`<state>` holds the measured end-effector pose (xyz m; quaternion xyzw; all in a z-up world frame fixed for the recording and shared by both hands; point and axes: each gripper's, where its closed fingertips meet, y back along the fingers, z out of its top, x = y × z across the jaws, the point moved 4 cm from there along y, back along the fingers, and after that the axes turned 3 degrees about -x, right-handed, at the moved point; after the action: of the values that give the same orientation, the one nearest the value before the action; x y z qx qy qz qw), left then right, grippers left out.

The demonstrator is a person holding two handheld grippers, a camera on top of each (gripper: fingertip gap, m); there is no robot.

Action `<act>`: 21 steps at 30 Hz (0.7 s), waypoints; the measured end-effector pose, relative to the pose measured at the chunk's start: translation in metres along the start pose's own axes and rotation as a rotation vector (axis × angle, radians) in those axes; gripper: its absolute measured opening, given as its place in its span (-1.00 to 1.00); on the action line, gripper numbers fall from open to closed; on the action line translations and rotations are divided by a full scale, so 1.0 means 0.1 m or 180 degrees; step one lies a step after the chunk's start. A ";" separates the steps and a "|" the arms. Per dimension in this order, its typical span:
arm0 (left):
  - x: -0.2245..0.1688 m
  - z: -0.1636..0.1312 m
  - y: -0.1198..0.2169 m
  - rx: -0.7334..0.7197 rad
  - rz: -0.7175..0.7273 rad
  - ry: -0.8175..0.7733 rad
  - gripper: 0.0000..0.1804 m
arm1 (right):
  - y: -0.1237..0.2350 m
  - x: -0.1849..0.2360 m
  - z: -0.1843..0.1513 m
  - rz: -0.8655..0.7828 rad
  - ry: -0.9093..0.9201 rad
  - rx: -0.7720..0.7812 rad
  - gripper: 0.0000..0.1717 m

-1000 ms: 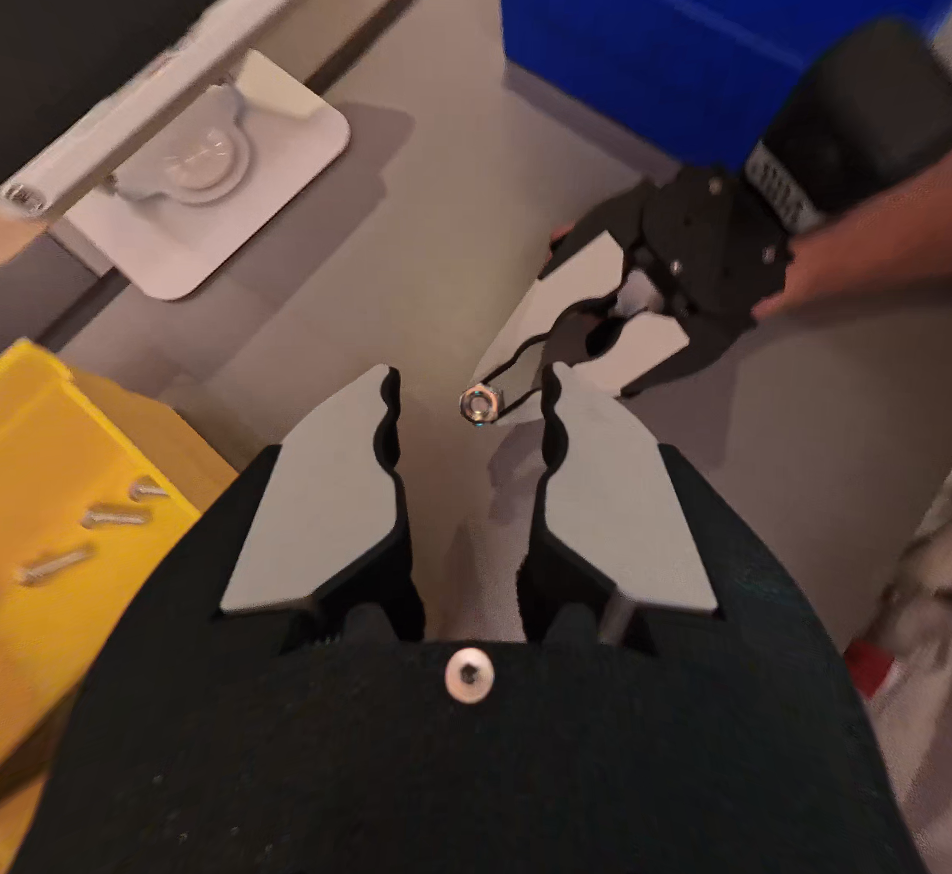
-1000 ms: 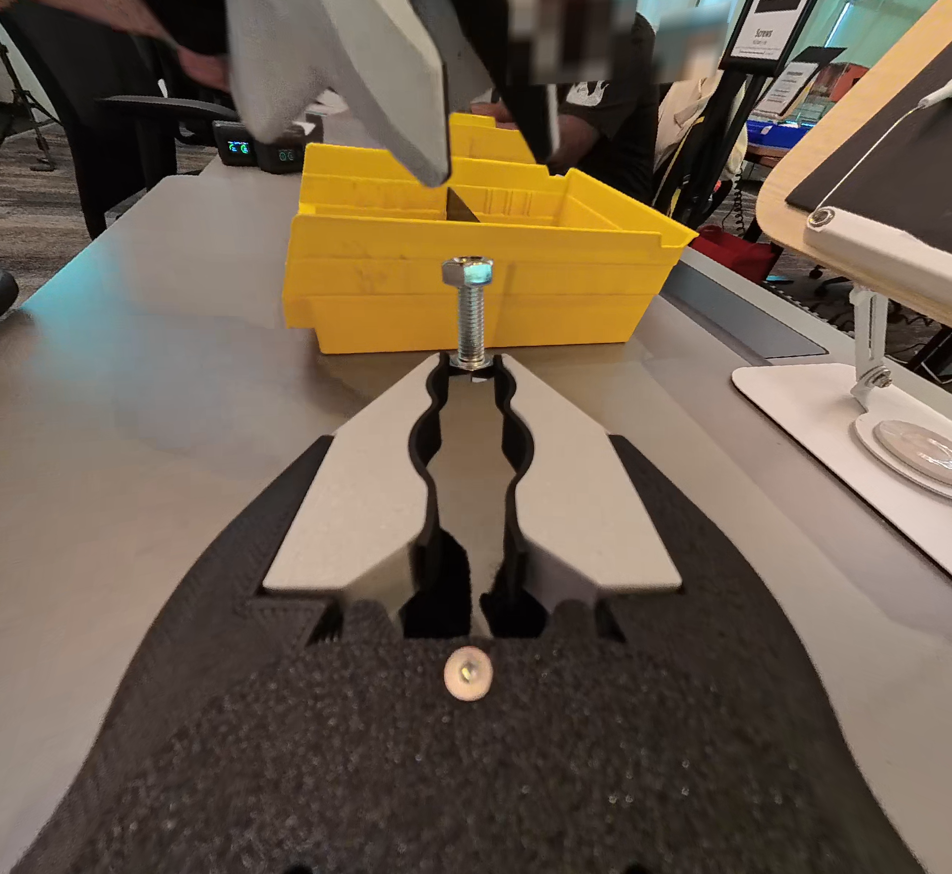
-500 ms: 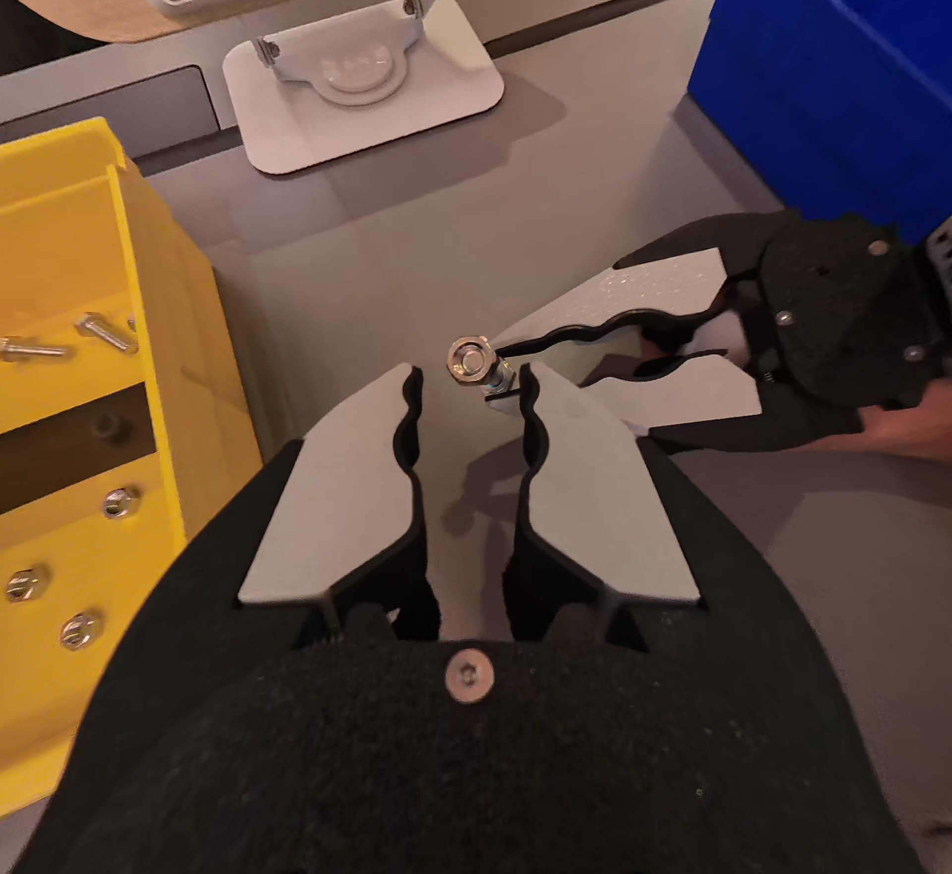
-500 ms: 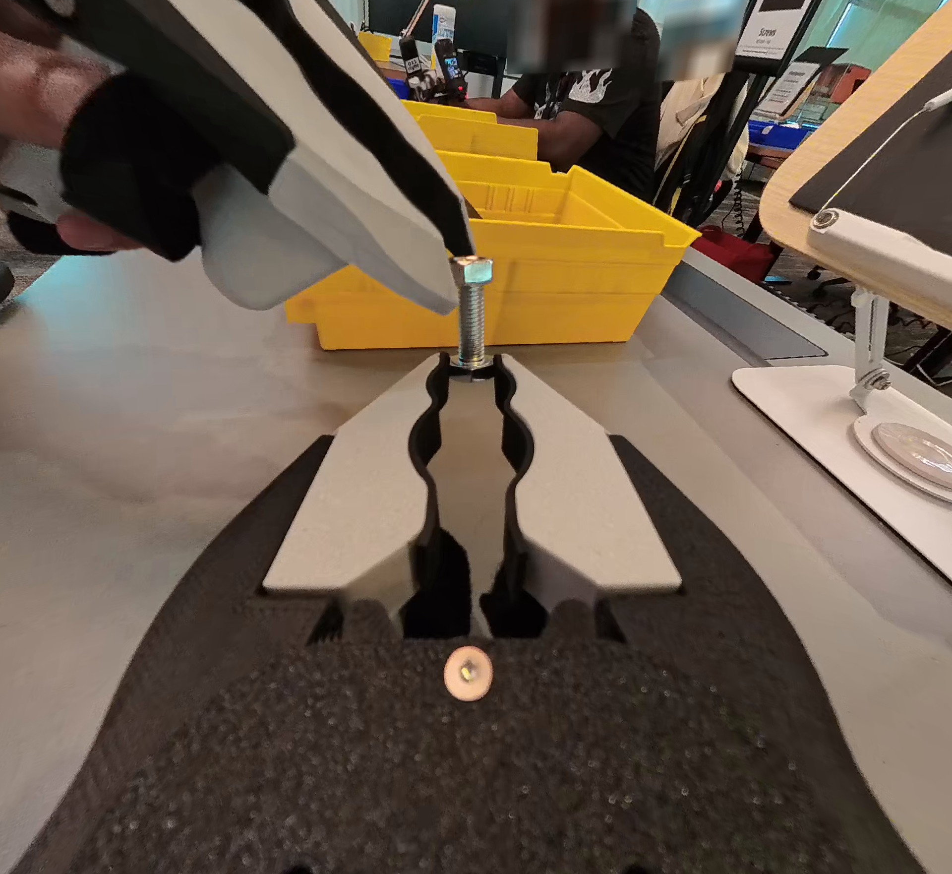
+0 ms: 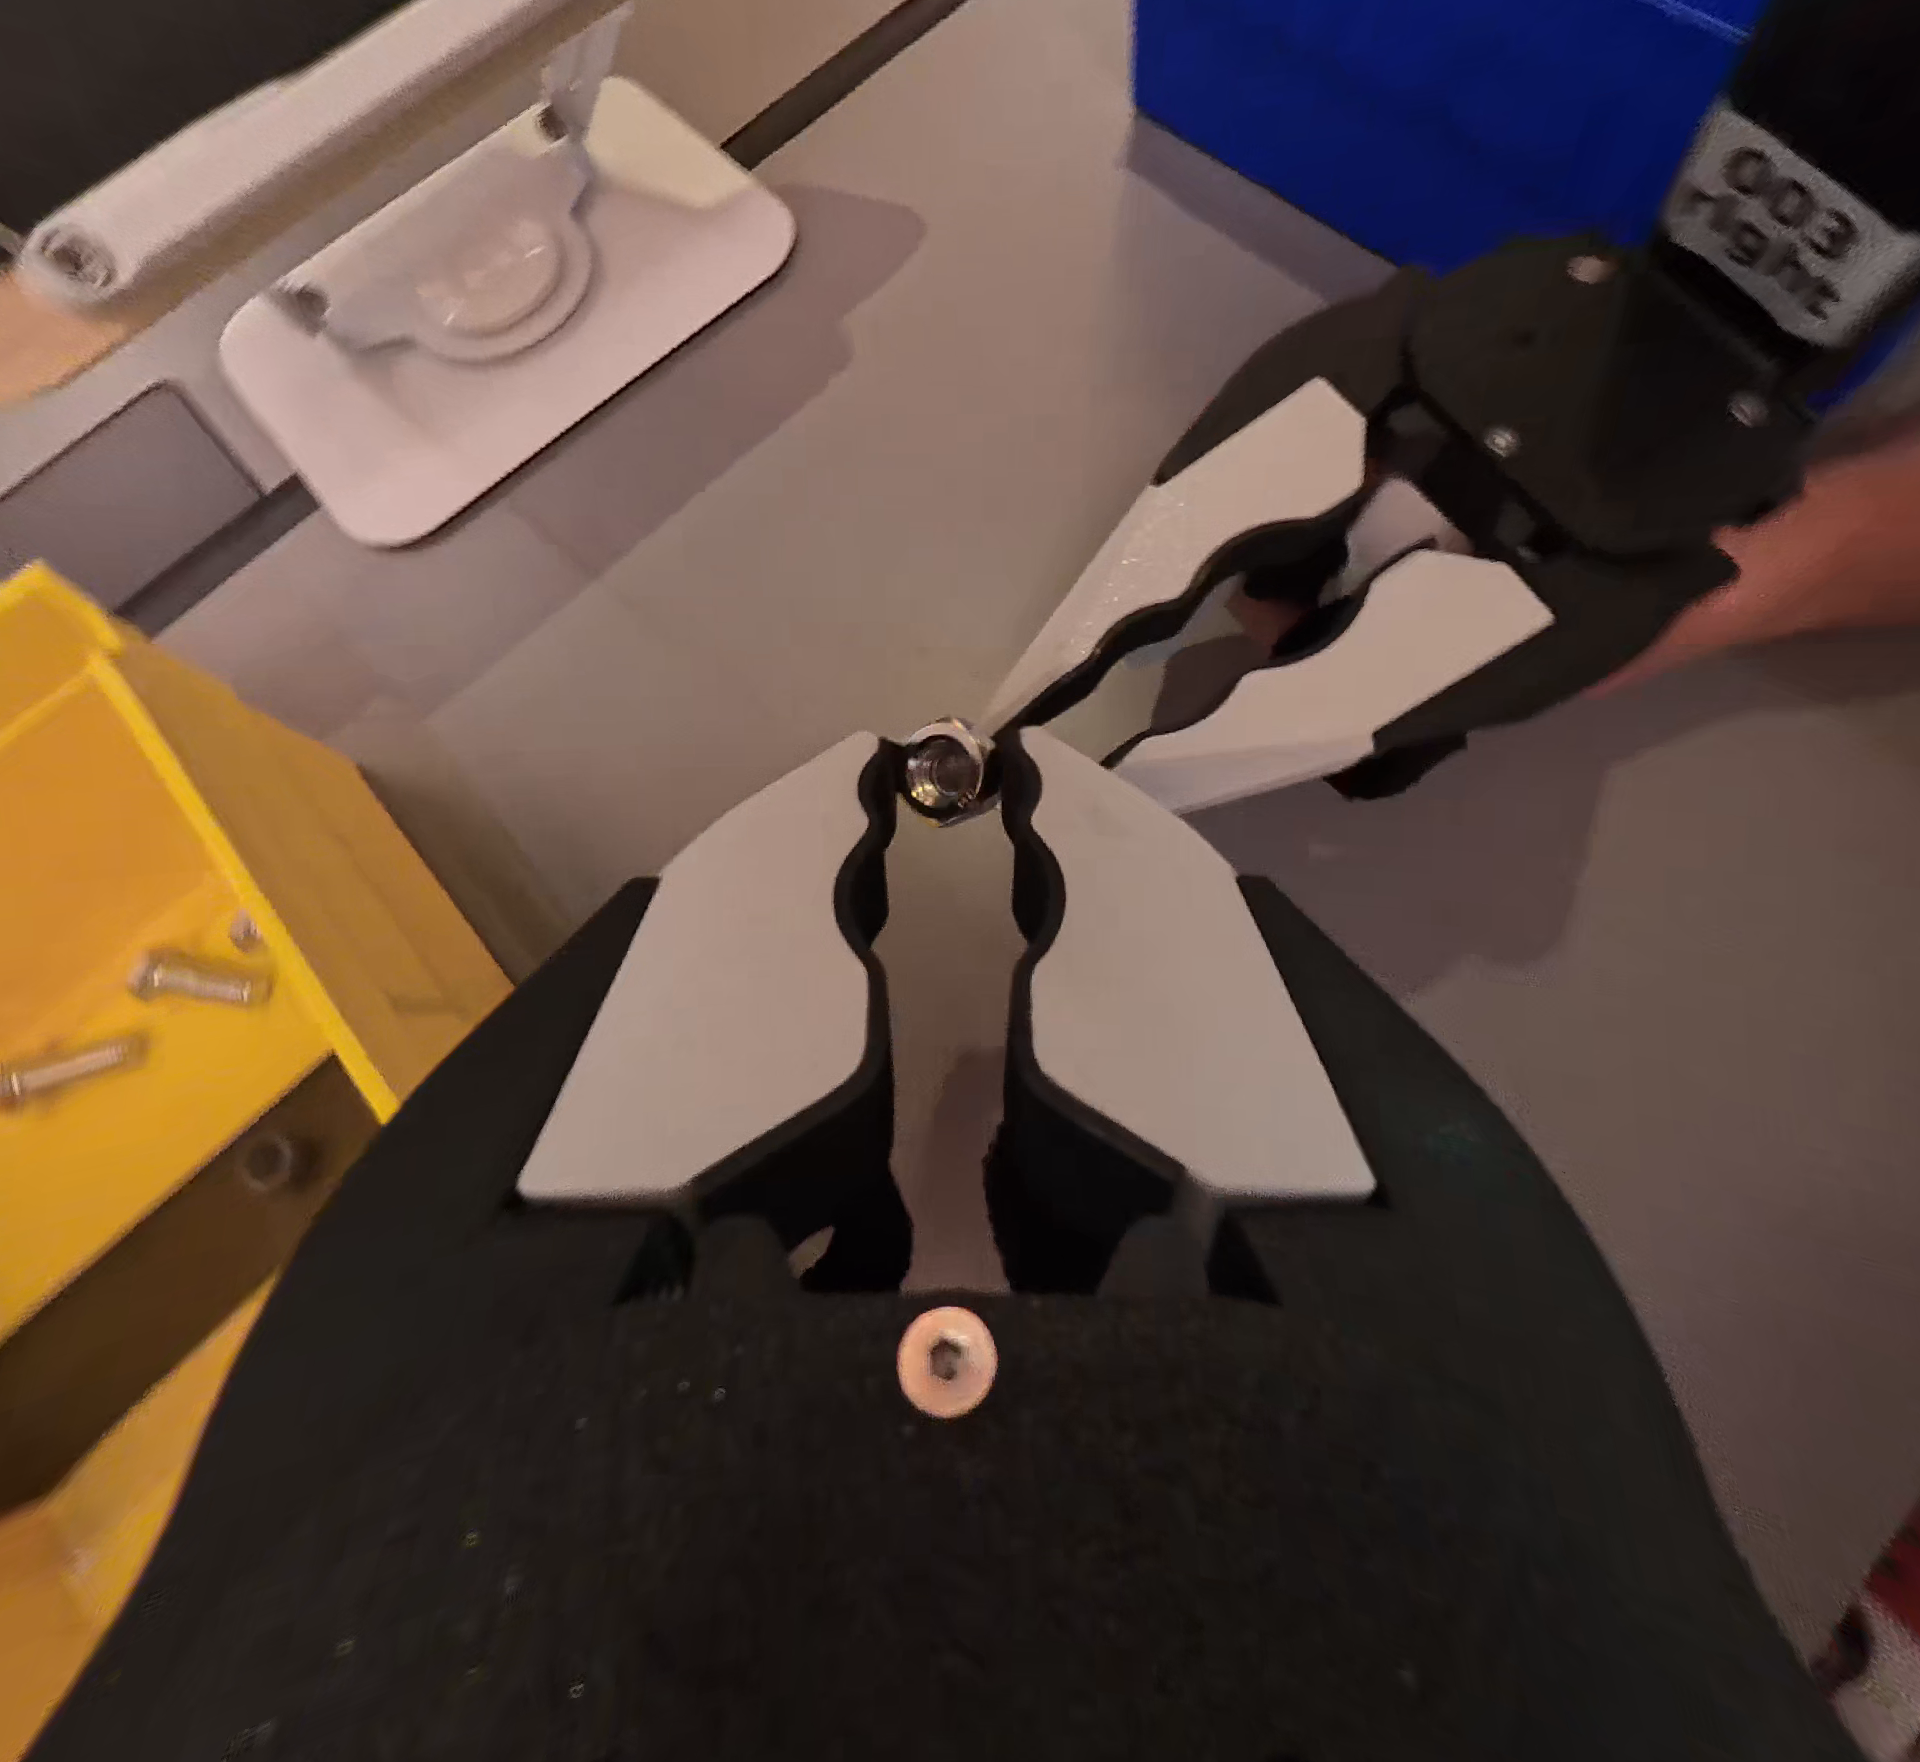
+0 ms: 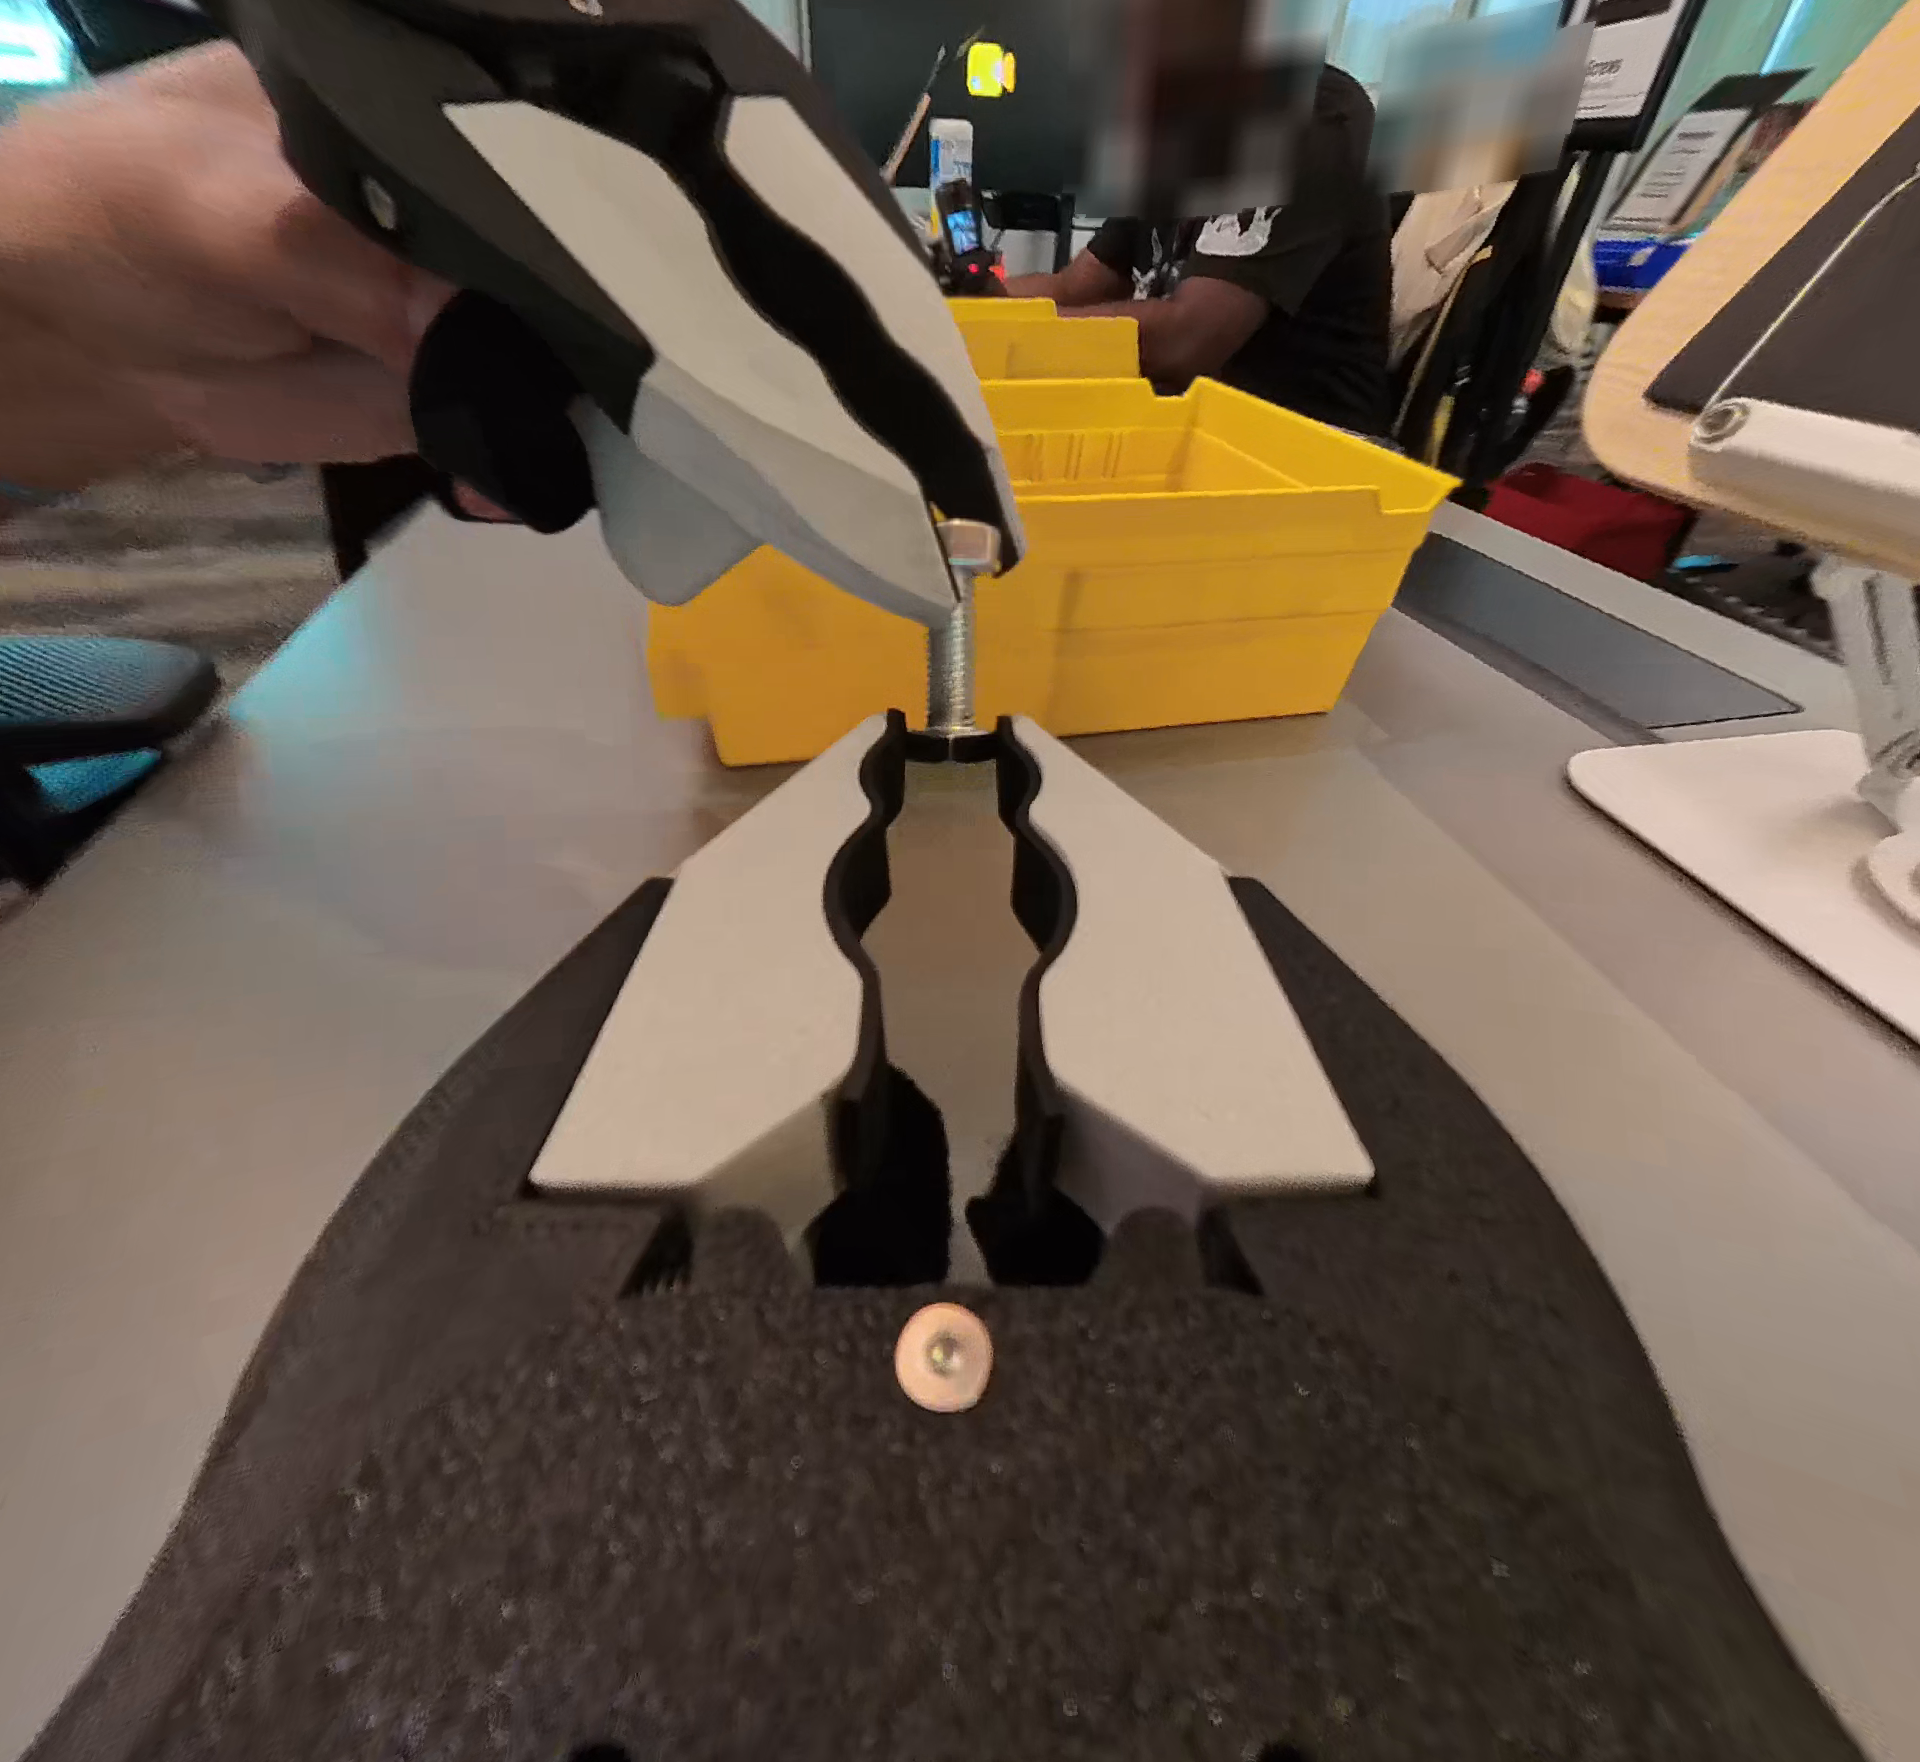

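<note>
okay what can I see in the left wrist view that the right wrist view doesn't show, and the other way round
Only the left wrist view shows the blue bin and the loose bolts lying inside the yellow bin.

Only the right wrist view shows the bolt's threaded shank standing upright, and a seated person beyond the table.

Both show the bolt with the left tool shut on its hex head and the right tool gripping its lower end, plus the white stand base and the grey table.

Both claws clamped — left (image 5: 940, 770) above right (image 6: 948, 736)
</note>
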<state>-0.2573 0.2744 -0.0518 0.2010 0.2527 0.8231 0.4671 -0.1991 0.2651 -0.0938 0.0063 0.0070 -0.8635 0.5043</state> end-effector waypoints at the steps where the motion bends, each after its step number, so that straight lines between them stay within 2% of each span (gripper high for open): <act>1: 0.00 0.02 0.01 0.0003 -0.0124 -0.0124 -0.79 | 0.01 0.00 0.01 0.0063 -0.0096 -0.0046 -0.80; 7: -0.04 0.19 0.11 -0.0112 -0.1060 -0.1067 -0.79 | 0.10 0.04 0.16 0.0594 -0.0687 -0.0473 -0.80; 12: -0.15 0.27 0.26 -0.0349 -0.1879 -0.1905 -0.79 | 0.16 0.19 0.26 0.1350 -0.1417 -0.0754 -0.81; 17: -0.23 0.38 0.31 -0.0445 -0.2279 -0.1969 -0.79 | 0.21 0.25 0.34 0.1766 -0.1827 -0.0943 -0.81; 18: -0.24 0.39 0.30 -0.0470 -0.2280 -0.1947 -0.75 | 0.21 0.23 0.34 0.1752 -0.1840 -0.0949 -0.81; 21: -0.22 0.40 0.29 -0.0526 -0.2136 -0.1791 -0.43 | 0.22 0.17 0.34 0.1664 -0.1835 -0.0979 -0.81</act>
<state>-0.2432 0.2520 -0.0045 0.2861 0.1004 0.5567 0.7734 -0.1887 0.2385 -0.0603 -0.3095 -0.0075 -0.6617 0.6828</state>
